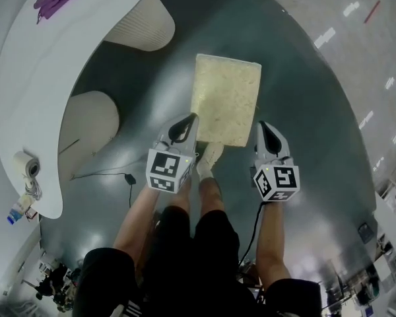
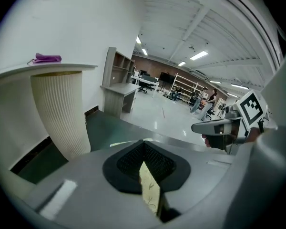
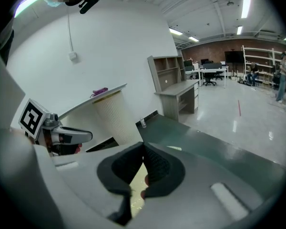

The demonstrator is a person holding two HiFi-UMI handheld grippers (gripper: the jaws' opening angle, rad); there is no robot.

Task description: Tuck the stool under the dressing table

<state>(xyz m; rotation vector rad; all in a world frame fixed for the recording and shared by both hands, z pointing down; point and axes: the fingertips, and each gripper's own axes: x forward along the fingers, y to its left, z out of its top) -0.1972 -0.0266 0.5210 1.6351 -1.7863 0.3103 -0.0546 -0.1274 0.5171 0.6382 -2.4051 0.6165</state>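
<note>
Head view: stool (image 1: 226,101) near dressing table (image 1: 26,78)

The jaws of my left hand-held gripper (image 2: 144,143) meet, right of the ribbed white pedestal (image 2: 59,113). A sliver of yellowish stool seat (image 2: 150,194) shows beneath them. A purple item (image 2: 47,58) lies on the counter (image 2: 19,73) above that pedestal.

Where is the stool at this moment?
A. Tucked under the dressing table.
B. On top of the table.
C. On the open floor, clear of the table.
C: in the head view the stool stands on the floor beside the dressing table, its whole seat outside the tabletop's edge.
</note>
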